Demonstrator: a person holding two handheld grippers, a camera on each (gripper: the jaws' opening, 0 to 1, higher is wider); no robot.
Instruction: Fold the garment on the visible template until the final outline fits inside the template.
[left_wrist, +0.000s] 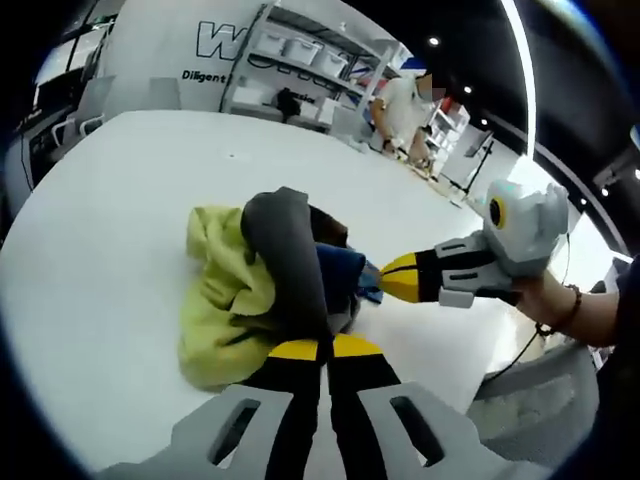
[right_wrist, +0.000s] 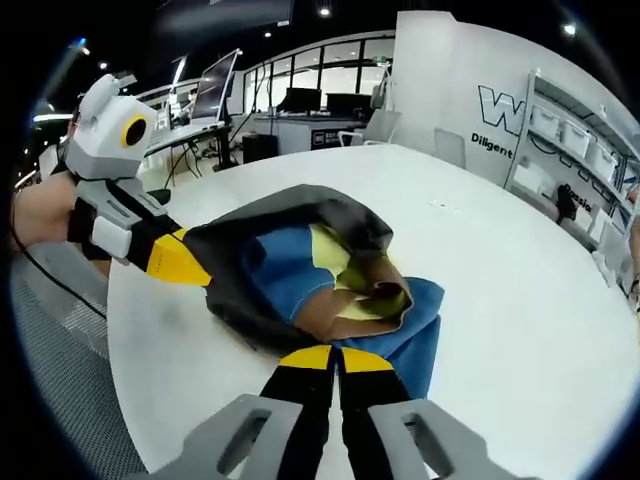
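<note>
A crumpled garment (left_wrist: 235, 290) in yellow, dark grey, blue and brown lies bunched on the white table (left_wrist: 120, 200). My left gripper (left_wrist: 325, 348) is shut on its dark grey fold at the near side. My right gripper (left_wrist: 398, 278) comes in from the right, its yellow tips pinching the blue part. In the right gripper view the garment (right_wrist: 290, 270) is lifted into a mound. My right gripper (right_wrist: 338, 358) is shut on the blue cloth at the bottom. The left gripper (right_wrist: 178, 260) grips the dark grey edge from the left.
The table's (right_wrist: 500, 250) curved edge runs close behind both grippers, with a grey mesh chair (right_wrist: 60, 340) beyond it. Shelves with white bins (left_wrist: 300, 50) and a standing person (left_wrist: 405, 110) are at the far side. A hand (left_wrist: 560, 300) holds the right gripper.
</note>
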